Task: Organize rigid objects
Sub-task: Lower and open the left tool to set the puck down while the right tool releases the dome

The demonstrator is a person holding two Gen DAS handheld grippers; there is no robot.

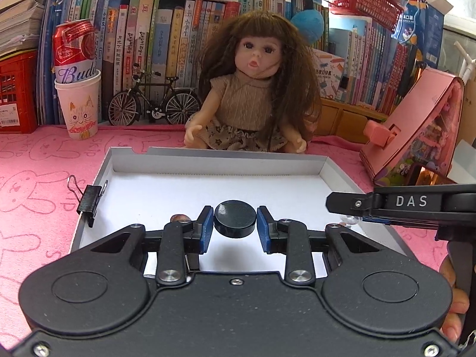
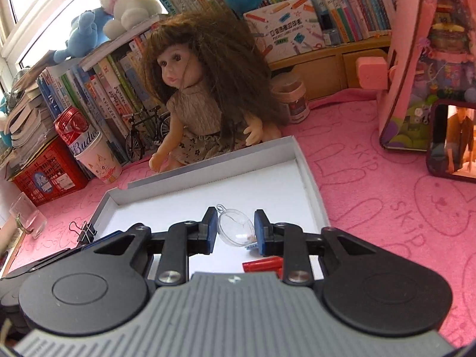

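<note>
Left wrist view, frame centre: left gripper clamps a black disc over the white tray, while the right gripper clamps a clear half-sphere; both look due for setting down.

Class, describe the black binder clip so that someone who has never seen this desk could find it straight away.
Start at the shallow white cardboard tray lying on the pink cloth in front of the seated doll. Follow its left wall towards the near end: the binder clip is clamped there. It is the only thing fixed to the rim, black with wire handles.

We see our left gripper in black with blue pads, silver screws; our right gripper adds a ribbed grey top, "DAS" lettering
</note>
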